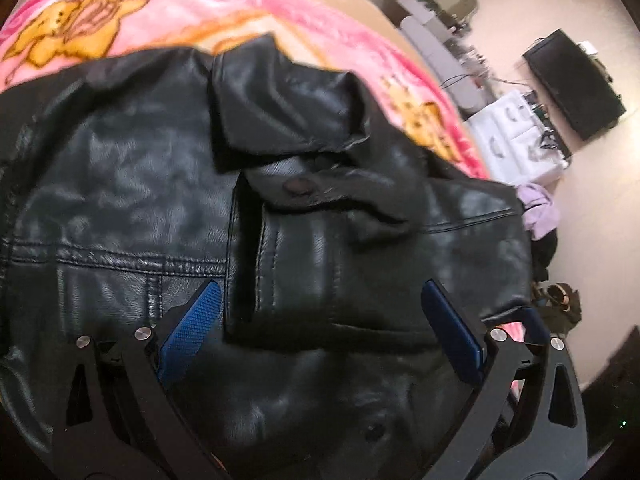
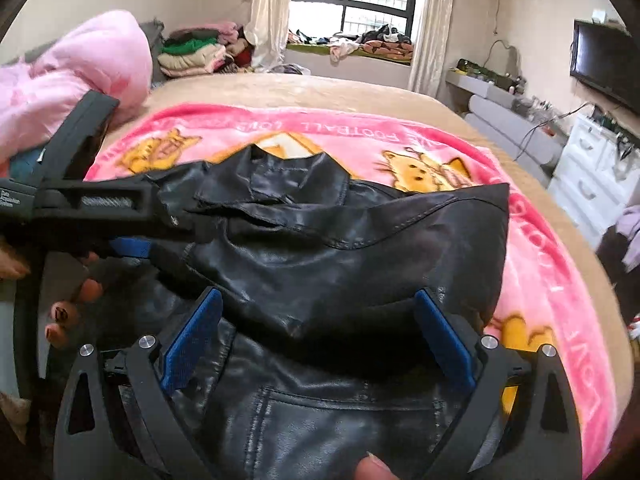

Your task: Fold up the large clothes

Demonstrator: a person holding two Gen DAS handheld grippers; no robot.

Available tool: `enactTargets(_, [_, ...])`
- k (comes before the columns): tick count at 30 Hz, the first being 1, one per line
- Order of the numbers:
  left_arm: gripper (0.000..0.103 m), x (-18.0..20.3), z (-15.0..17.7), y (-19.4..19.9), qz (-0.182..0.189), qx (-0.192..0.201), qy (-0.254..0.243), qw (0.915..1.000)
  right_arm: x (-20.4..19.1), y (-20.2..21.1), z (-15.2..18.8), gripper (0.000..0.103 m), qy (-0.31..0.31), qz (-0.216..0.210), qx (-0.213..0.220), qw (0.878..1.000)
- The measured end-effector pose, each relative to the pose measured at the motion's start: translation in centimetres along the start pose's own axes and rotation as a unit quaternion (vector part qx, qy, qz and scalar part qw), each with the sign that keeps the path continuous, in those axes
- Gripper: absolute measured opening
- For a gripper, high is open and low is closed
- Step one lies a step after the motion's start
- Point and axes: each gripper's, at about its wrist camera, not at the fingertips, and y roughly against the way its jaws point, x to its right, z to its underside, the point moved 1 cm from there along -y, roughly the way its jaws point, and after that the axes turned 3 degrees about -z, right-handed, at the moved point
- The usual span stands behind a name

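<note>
Bedroom; bed [image 2: 360, 88] under pink blanket [image 2: 520, 280]. Black jacket [image 2: 320, 264] lies on blanket, sleeve folded across body. Left gripper [image 1: 320, 320] and right gripper [image 2: 316, 328]: fingers spread, holding nothing, over jacket. Advice: pinch hem at both corners, lift evenly, crease along seam.

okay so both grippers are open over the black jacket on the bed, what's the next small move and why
Probably close the right gripper on the raised fold of the black jacket between its fingers. Both it and the left gripper are open and holding nothing, and the jacket lies bunched and only partly folded on the pink blanket.
</note>
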Motion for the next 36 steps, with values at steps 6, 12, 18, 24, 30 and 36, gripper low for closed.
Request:
enactTargets(6, [0.075,1.0,-0.1,-1.1,-0.05,0.023,-0.038,0.9977,0.0,-1.3,0.3,0.096,0.008,0.029,-0.025,0.999])
enactTargets(12, [0.031,1.2,-0.2,-1.0,-0.081,0.041,-0.063,0.9939,0.5,-1.2,0.3,0.096,0.001,0.03,-0.03,0.999])
enactTargets(18, [0.016,1.7,-0.4,1.2,-0.068,0.061,-0.07,0.9934,0.1,-0.6,-0.2,0.096,0.002,0.026,-0.018,0.999])
enactTargets(24, [0.004,1.7,-0.8,6.0,-0.054,0.111,-0.063,0.9904,-0.9,-0.1,-0.9,0.096,0.009,0.019,-0.004,1.0])
enactTargets(30, [0.0,1.0,-0.5,8.1,-0.051,0.124,-0.054,0.9895,-2.2,0.4,-1.6,0.096,0.027,0.016,0.012,0.999])
enactTargets(36, [0.0,-1.1,0.3,8.9,-0.06,0.116,-0.028,0.9911,-3.1,0.2,-2.3,0.096,0.042,0.019,0.018,0.999])
